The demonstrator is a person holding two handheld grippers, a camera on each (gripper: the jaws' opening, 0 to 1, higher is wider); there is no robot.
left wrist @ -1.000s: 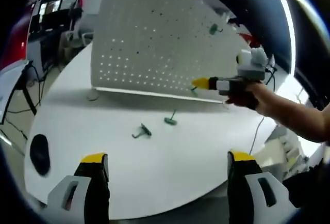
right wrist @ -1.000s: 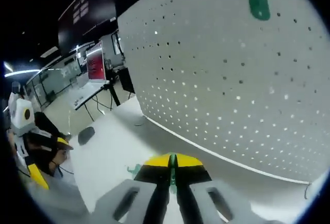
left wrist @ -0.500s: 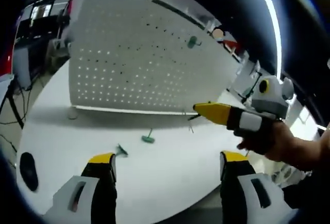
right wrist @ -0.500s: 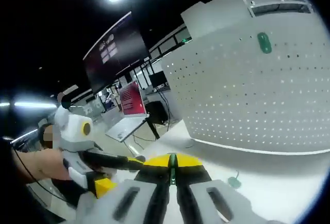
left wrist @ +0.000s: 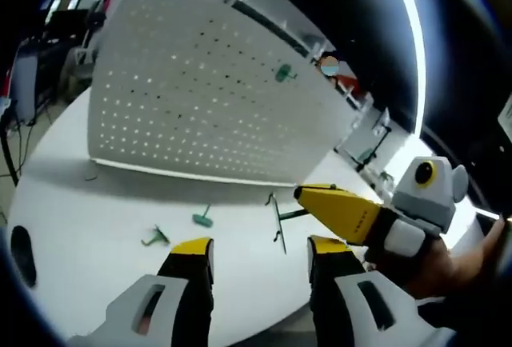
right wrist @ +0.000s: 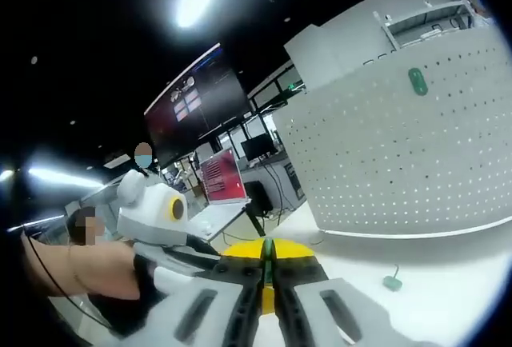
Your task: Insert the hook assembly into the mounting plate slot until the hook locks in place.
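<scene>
**Hook held in front of the pegboard**

The right tongs (left wrist: 308, 195) are clamped on a thin wire hook (left wrist: 278, 221), which hangs from their yellow tips above the white desk (left wrist: 96, 203), just ahead of the left tongs (left wrist: 260, 255). The hook's long axis runs steeply down toward the desk. The left tongs stand apart, holding nothing. Behind stands the perforated mounting plate (left wrist: 192, 99), a green hook (left wrist: 282, 73) near its top edge. Two more green hooks (left wrist: 180, 229) lie on the desk. Since a second ago, the right tongs have come from the plate's foot toward the left tongs.

In the right gripper view the right tongs (right wrist: 268, 255) show closed jaws.
</scene>
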